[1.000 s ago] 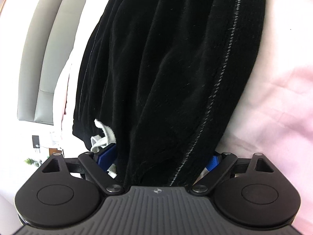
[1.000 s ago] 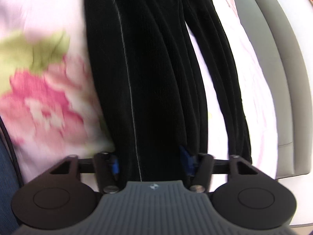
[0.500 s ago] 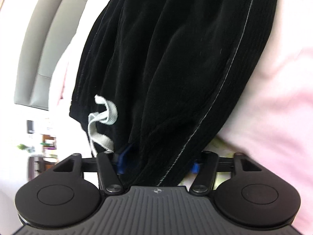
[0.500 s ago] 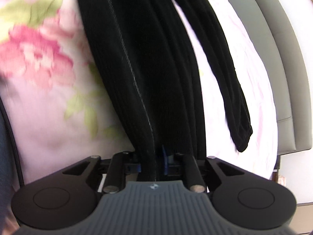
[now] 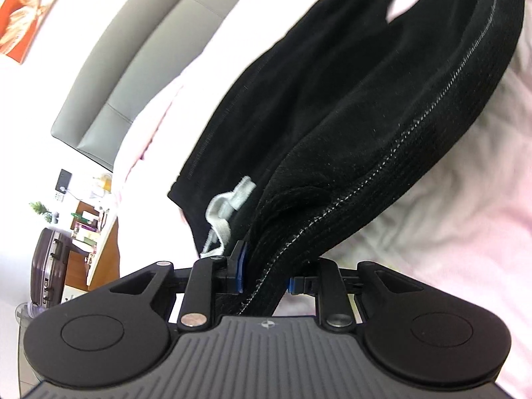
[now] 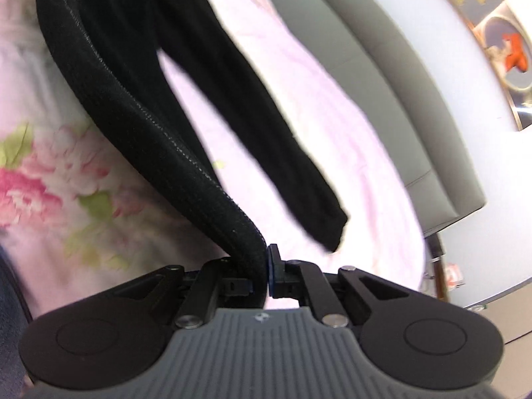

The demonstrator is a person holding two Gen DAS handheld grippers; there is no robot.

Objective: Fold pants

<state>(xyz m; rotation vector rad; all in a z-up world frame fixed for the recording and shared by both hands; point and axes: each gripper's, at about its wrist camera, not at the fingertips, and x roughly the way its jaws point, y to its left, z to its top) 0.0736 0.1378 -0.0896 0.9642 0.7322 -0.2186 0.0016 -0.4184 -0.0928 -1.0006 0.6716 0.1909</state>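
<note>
Black pants [image 5: 349, 106] with a pale side seam hang lifted above a pink floral bedspread [image 5: 449, 219]. My left gripper [image 5: 266, 274] is still closing, its blue pads pressing on the bunched waistband end; a white drawstring [image 5: 226, 206] dangles just left of the jaws. In the right wrist view the same black pants [image 6: 139, 93] run up and left from my right gripper [image 6: 261, 271], which is shut on one leg's hem. The other leg [image 6: 299, 183] hangs loose to the right, its cuff free.
A grey padded headboard [image 5: 133, 56] runs along the far side of the bed, also seen as the headboard [image 6: 399, 76] in the right view. A dark suitcase [image 5: 46, 266] and cluttered wooden furniture stand at the left. The floral bedspread [image 6: 50, 183] lies under the pants.
Both grippers closed on the pants and rose, lifting the fabric off the bedspread. Both views rolled, so the headboard now shows more. One leg's cuff now hangs free.
</note>
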